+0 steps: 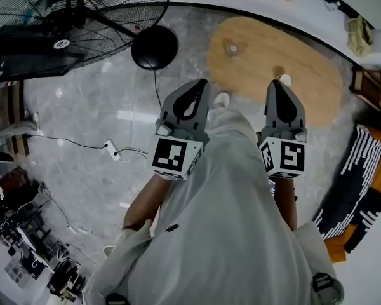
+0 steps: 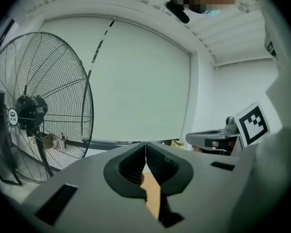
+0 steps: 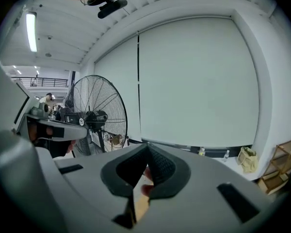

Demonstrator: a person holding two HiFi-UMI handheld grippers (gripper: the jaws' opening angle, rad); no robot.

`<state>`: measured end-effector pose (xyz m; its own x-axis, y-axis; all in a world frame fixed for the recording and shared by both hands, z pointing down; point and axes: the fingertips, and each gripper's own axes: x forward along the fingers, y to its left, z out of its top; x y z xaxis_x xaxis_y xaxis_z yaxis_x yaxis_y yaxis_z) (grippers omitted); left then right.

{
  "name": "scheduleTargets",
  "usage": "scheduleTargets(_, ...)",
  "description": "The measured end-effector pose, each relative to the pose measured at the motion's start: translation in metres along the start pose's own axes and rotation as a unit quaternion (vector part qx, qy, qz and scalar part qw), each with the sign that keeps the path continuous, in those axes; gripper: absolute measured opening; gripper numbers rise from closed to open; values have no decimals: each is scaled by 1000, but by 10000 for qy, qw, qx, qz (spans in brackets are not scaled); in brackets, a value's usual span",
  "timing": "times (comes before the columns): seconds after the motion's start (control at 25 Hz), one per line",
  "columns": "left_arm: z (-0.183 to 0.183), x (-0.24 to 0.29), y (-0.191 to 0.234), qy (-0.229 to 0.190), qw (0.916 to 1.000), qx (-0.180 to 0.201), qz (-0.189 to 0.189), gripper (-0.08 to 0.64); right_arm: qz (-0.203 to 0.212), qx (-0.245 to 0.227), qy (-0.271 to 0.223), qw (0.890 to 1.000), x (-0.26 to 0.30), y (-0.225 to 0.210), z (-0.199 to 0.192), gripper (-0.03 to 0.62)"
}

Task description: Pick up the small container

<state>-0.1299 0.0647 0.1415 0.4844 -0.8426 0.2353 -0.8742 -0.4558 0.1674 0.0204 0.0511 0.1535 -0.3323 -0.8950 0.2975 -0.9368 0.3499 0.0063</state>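
**Both grippers parked at the waist, nothing grabbed yet**

The left gripper point(image 1: 201, 83) and right gripper point(image 1: 274, 83) are tucked in against the person's grey shirt point(image 1: 228, 221) and pointing forward. Both have their jaws pinched together on nothing, which reads like a ready pose since nothing's within reach. Out on the wooden table point(image 1: 273, 49) there's a little clear-ish thing I'd guess is the small container point(image 1: 232, 47), well apart from both grippers. A small white round item point(image 1: 284, 79) sits just past the right tip, so I can't swear which one it is. There's a big fan point(image 1: 82, 18) off to the left.
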Motion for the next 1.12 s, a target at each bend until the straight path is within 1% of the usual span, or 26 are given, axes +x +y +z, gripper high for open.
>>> scheduleTargets(0.16, 8, 29, 7, 68, 10000, 30, 60, 21, 92, 53, 11, 9999, 24, -13, 5, 8)
scheduleTargets(0.28, 9, 50, 13, 161, 9998, 72, -13, 20, 72, 141, -54, 9999, 37, -18, 8, 7)
scheduleTargets(0.4, 10, 71, 8, 209, 9995, 194, -105, 21, 58, 220, -58, 9997, 44, -29, 3, 8)
scheduleTargets(0.52, 14, 82, -1, 213, 9993, 267, -132, 21, 54, 296, -13, 9995, 44, -42, -5, 7)
scheduleTargets(0.68, 20, 91, 0, 189, 9993, 320, -20, 21, 13, 421, -13, 9991, 53, -59, -7, 7)
scheduleTargets(0.8, 18, 88, 8, 244, 9992, 312, 49, 21, 52, 477, -1, 9988, 57, -55, -4, 6)
scheduleTargets(0.92, 9, 93, 20, 354, 9990, 264, 62, 20, 119, 433, 19, 9990, 67, -47, -4, 7)
scheduleTargets(1.12, -5, 102, 19, 594, 9979, 244, -73, 21, 101, 500, 185, 9985, 76, -47, -12, 7)
